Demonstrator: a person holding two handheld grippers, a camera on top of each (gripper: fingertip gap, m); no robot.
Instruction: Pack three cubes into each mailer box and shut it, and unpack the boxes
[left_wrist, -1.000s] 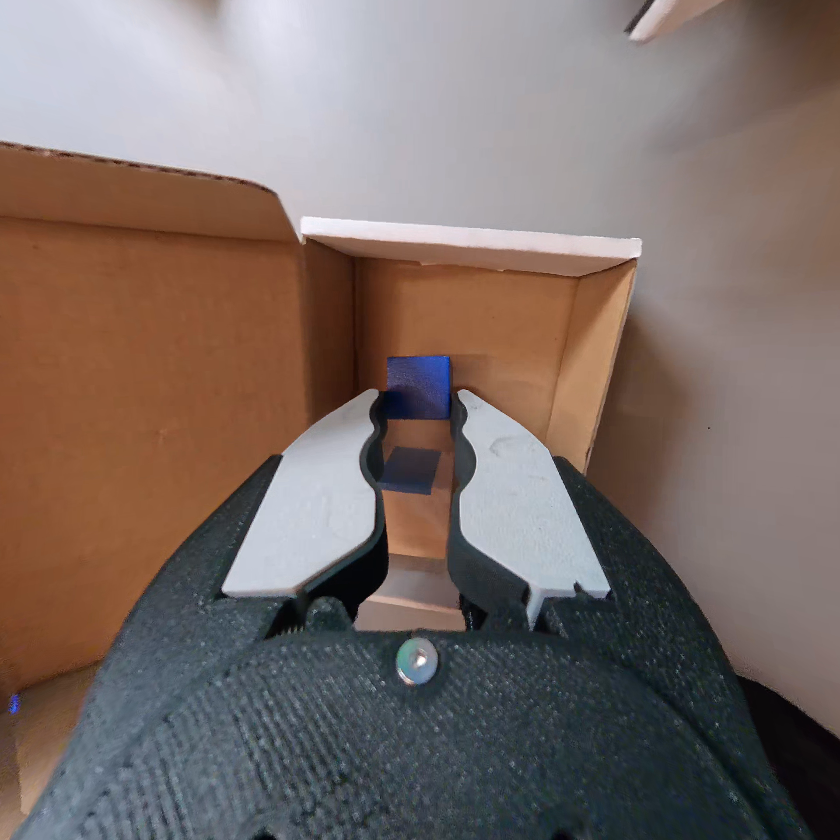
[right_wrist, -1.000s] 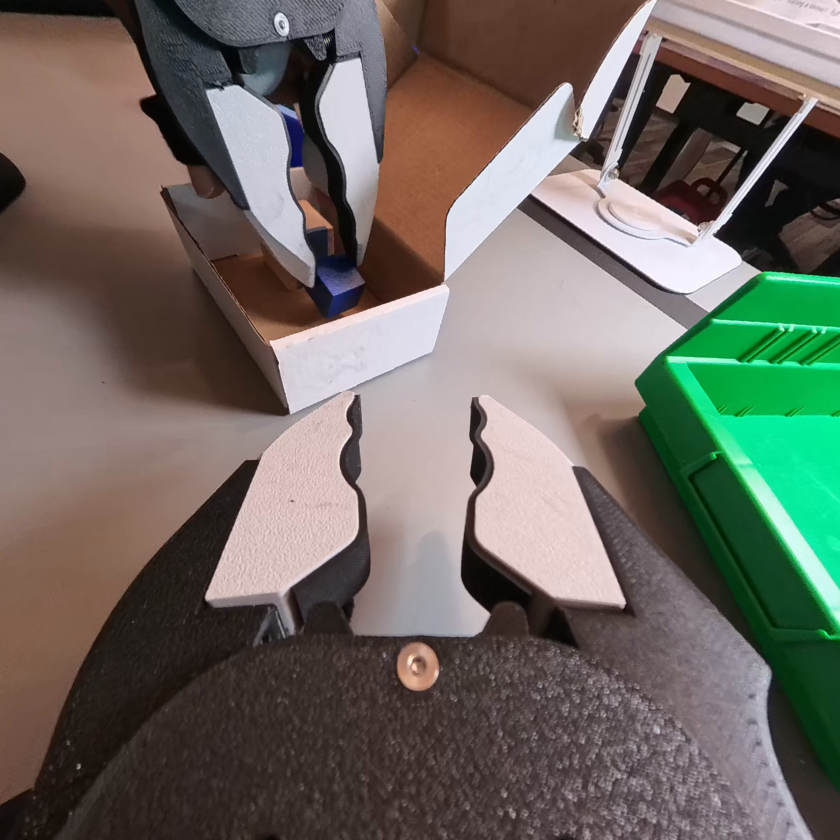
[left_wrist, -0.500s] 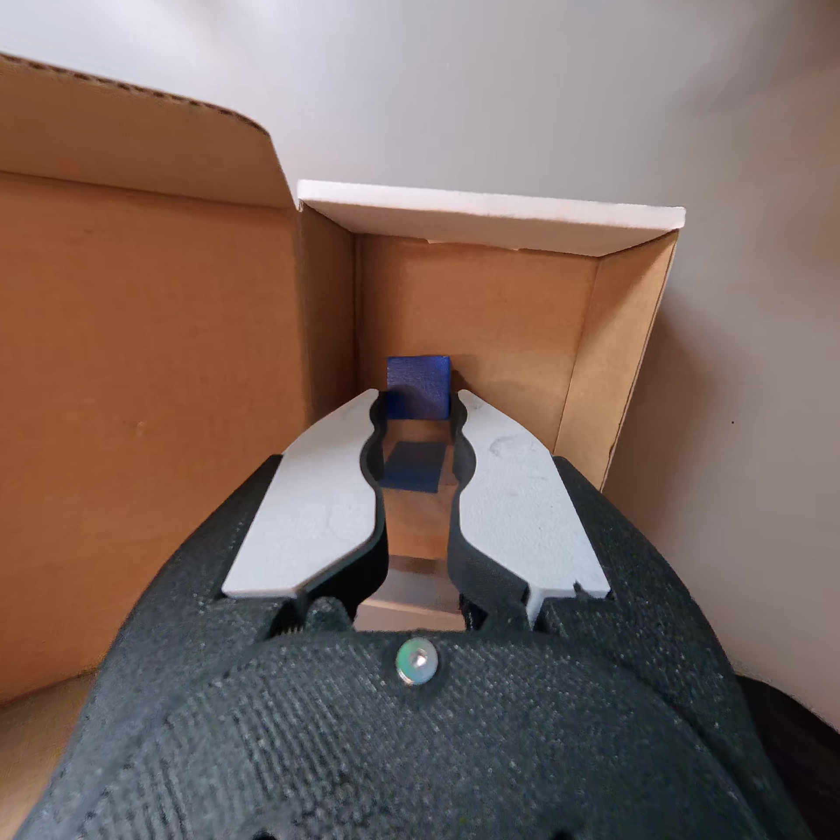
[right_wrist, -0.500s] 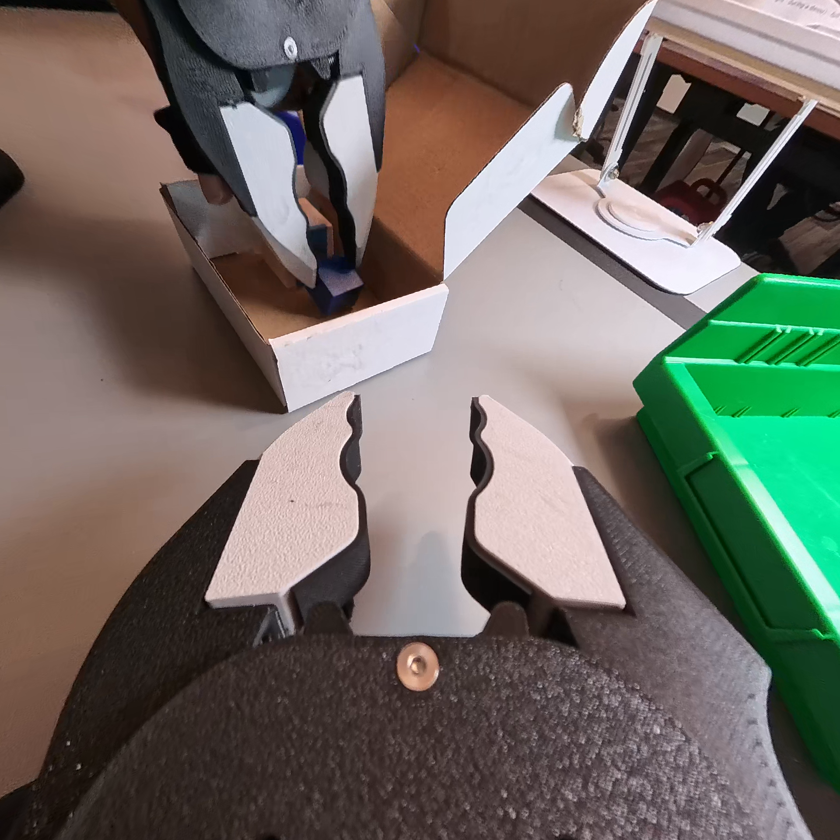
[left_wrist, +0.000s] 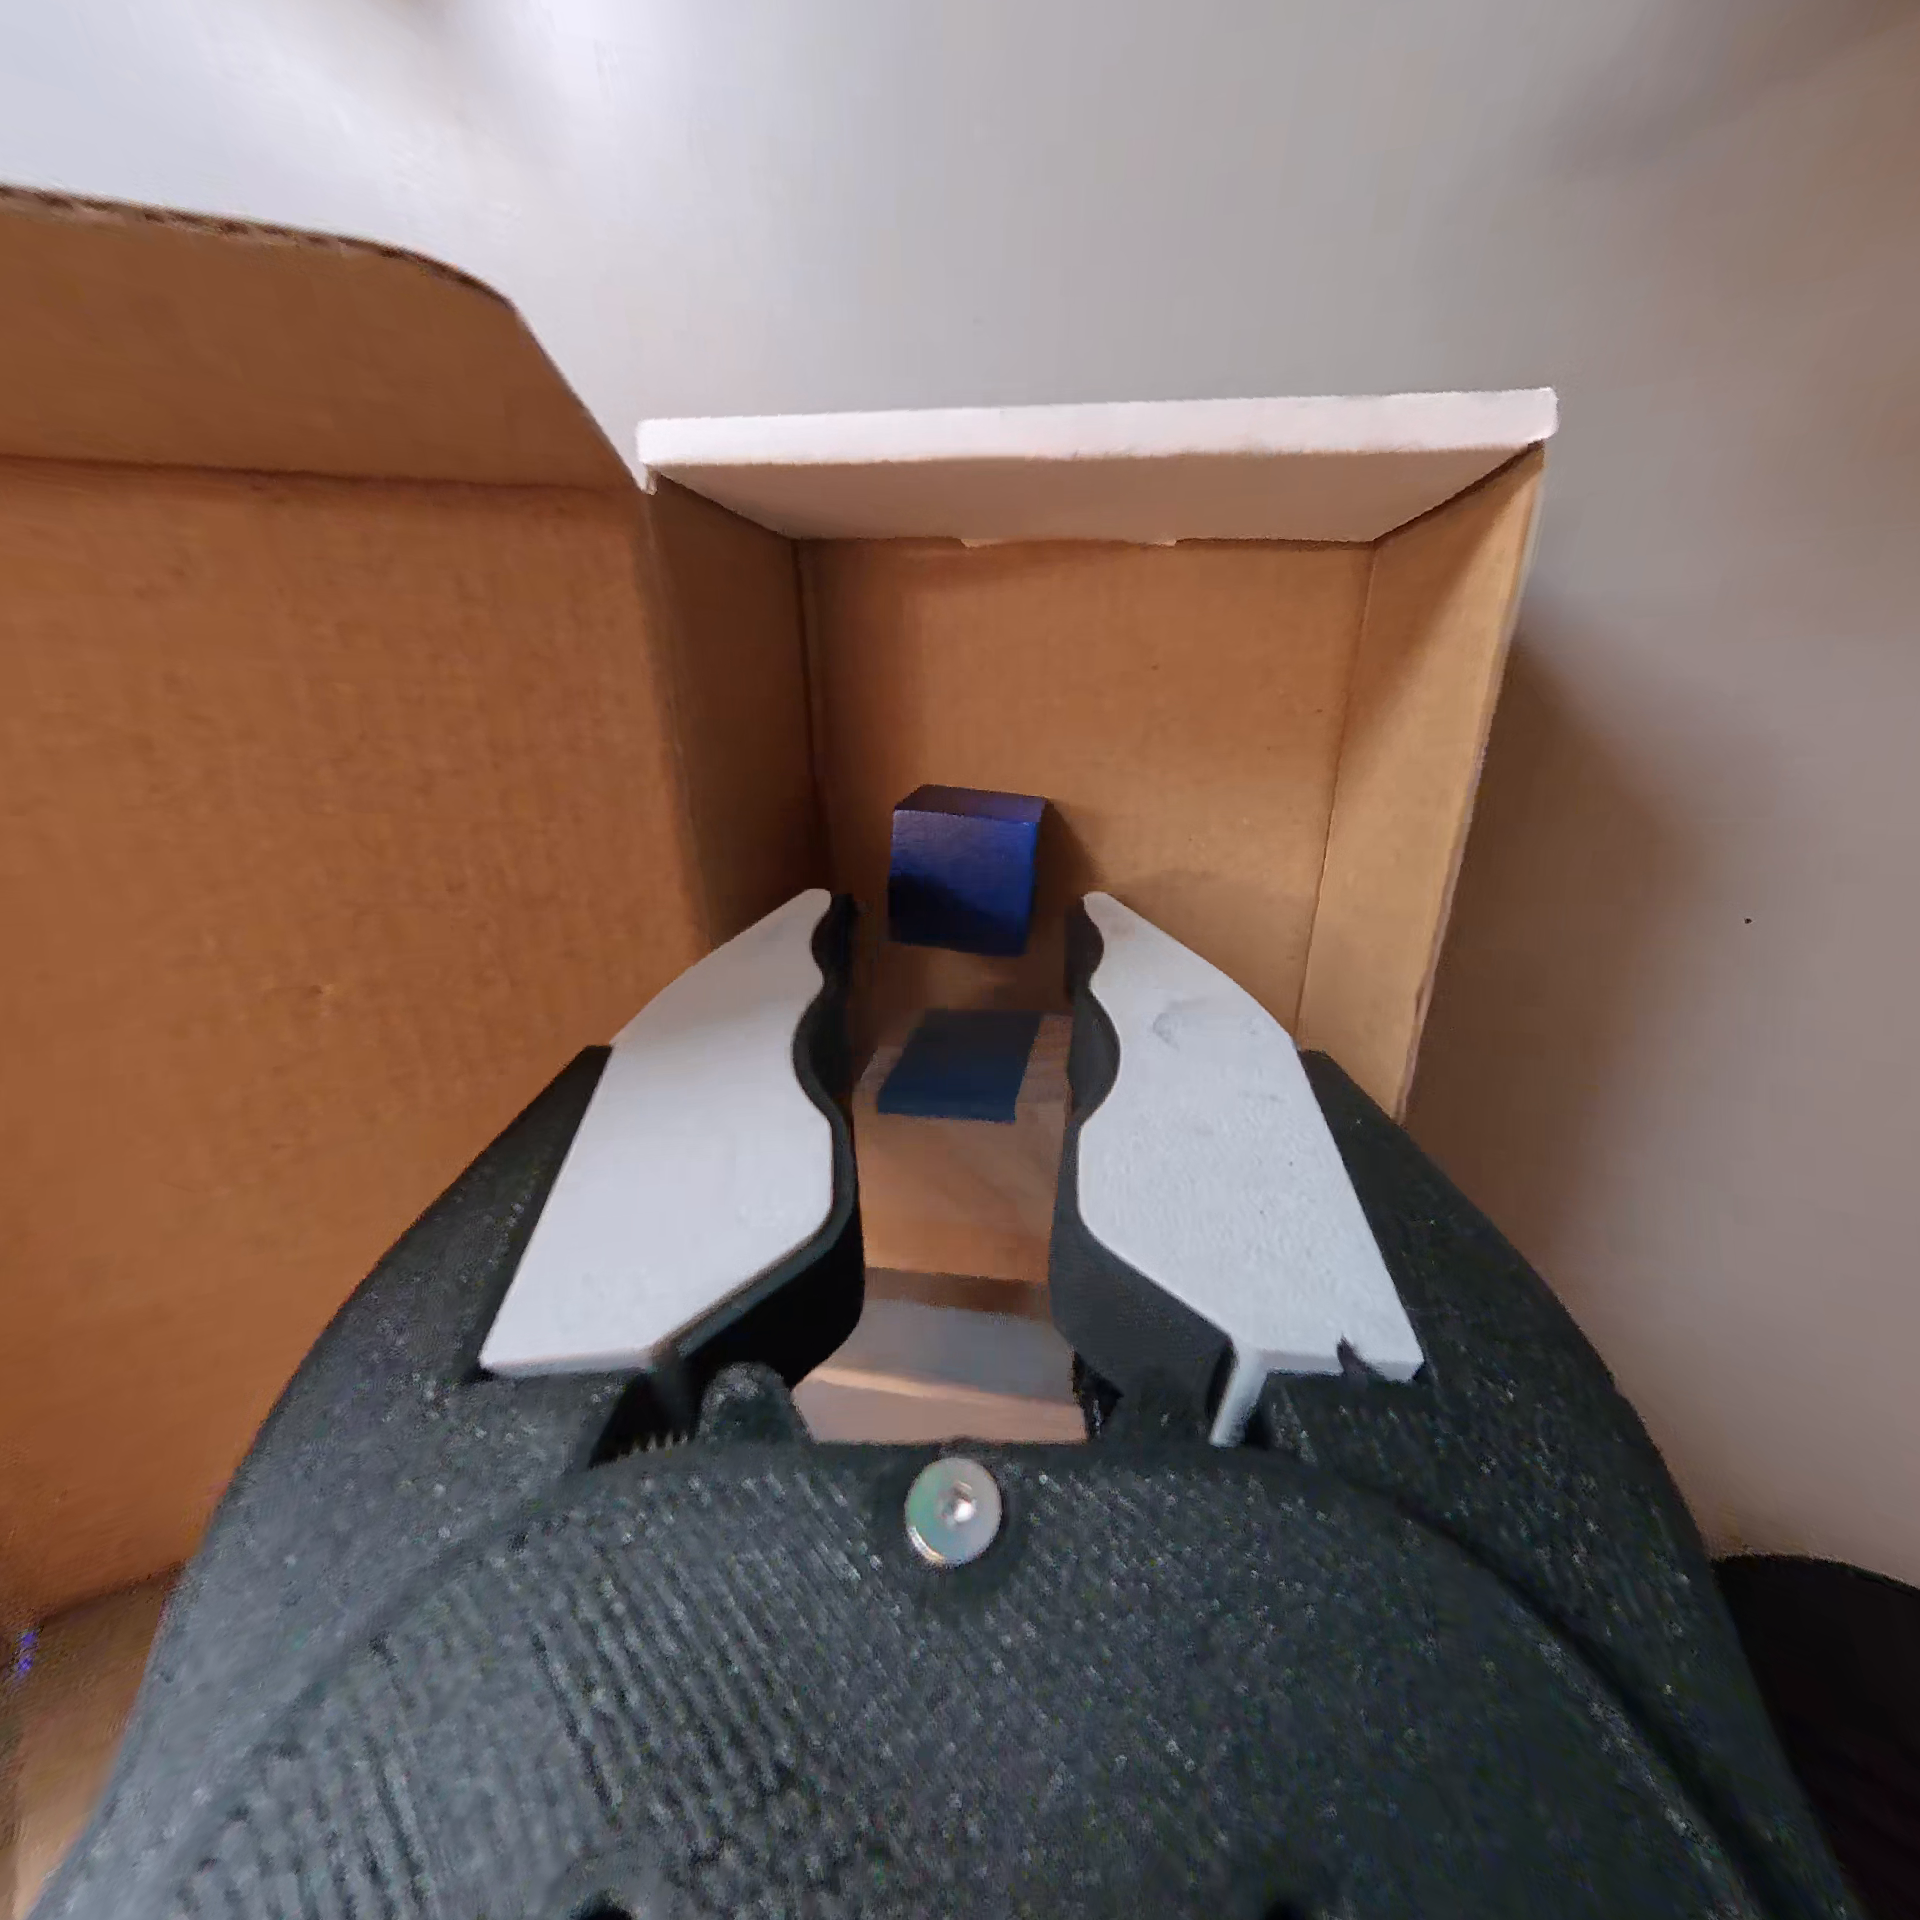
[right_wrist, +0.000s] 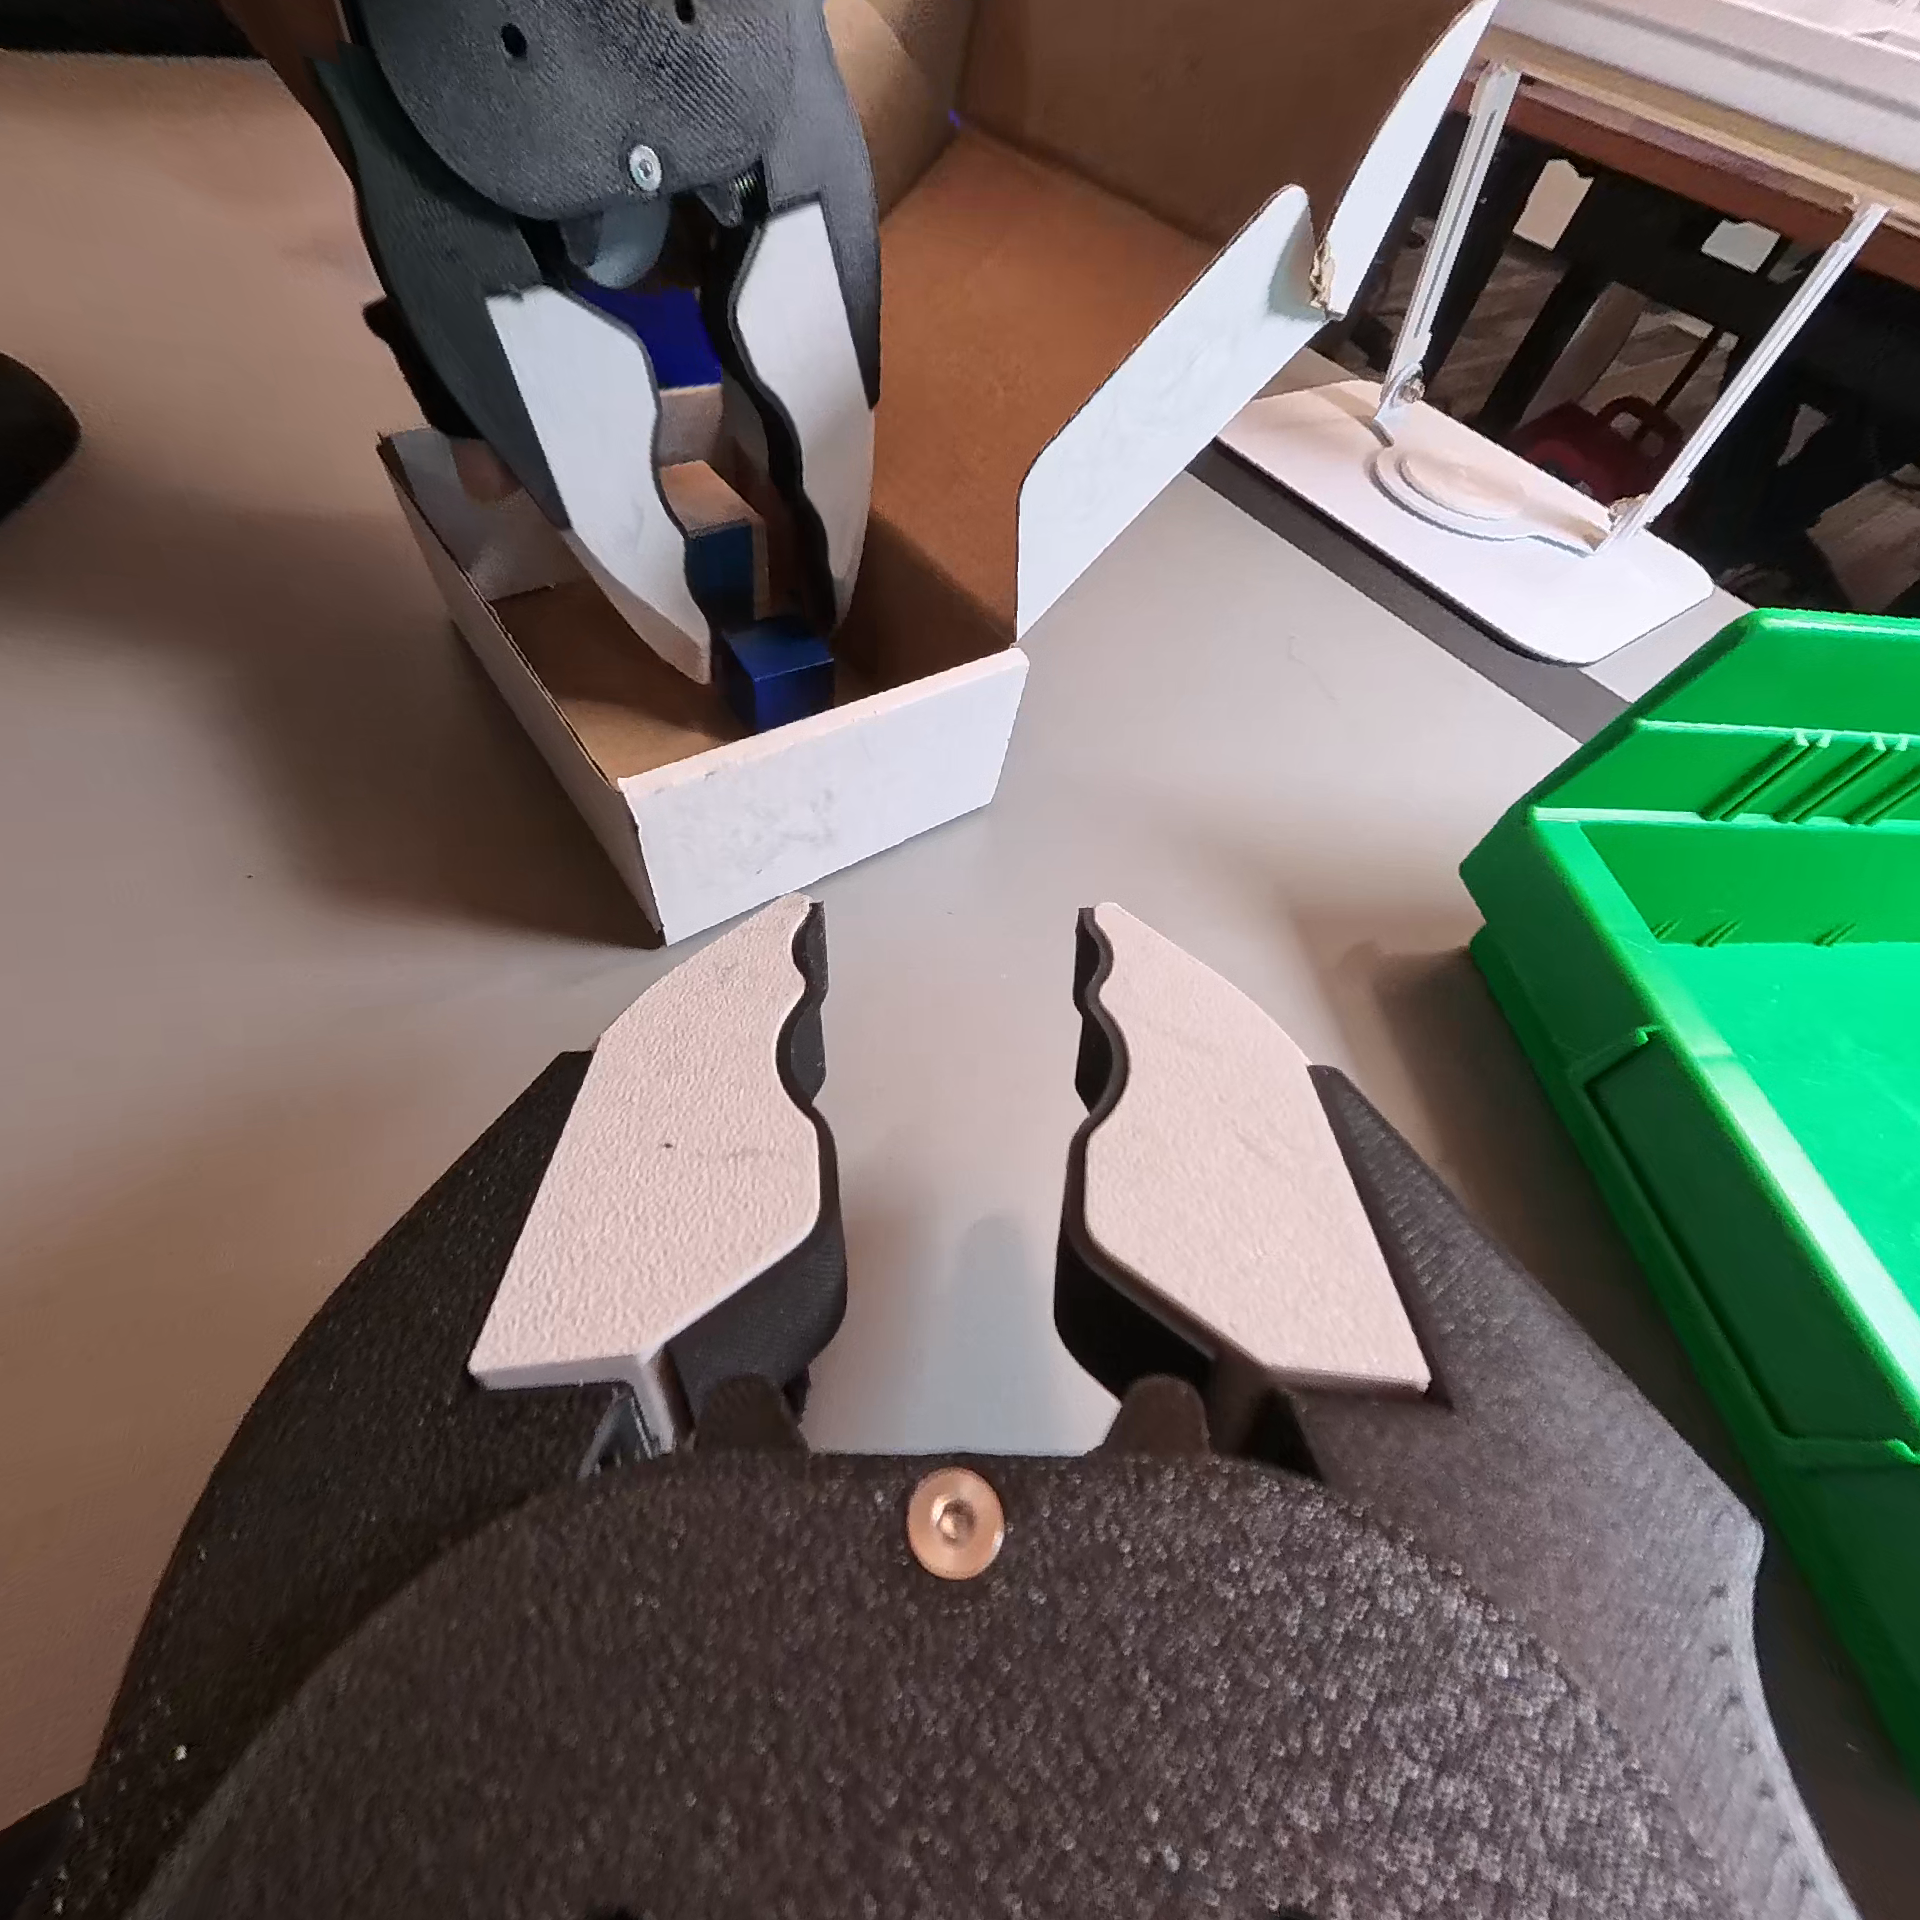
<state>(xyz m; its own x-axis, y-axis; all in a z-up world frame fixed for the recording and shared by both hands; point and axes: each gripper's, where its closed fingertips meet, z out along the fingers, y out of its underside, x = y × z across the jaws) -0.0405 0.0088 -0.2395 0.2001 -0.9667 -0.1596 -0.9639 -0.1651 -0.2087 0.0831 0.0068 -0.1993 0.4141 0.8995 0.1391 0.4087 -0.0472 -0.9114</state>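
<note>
the landmark here is the open white cardboard mailer box (right_wrist: 831, 821), brown inside, sitting on the grey table (right_wrist: 260, 831) with its lid flaps laid back. the left gripper (right_wrist: 764, 639), grey-faced fingers on a black printed body, reaches down into the box's near corner. just past its fingertips a dark blue cube (left_wrist: 966, 883) rests on the box floor against the wall. the fingers stand a little wider than the cube and do not touch it, so the left gripper is partly open and has hold of nothing i can see; from the right wrist view the tips sit just above and beside that cube (right_wrist: 779, 681). behind the tips, between the fingers, lie a plain wooden block with a flat blue face on it (left_wrist: 961, 1065), likely other cubes in the same box, though how many is hard to tell. the steep downward angle suits working a cube into or out of a tight corner; whether this is a release or an approach i cannot say from this moment alone.

the right gripper (right_wrist: 951, 925) hovers low over the table in front of the box, jaws wide apart and empty, parked out of the way, probably ready for the flaps. right of the box is a bright green plastic bin (right_wrist: 1714, 1039), and beyond the box a white stand base (right_wrist: 1455, 520).
</note>
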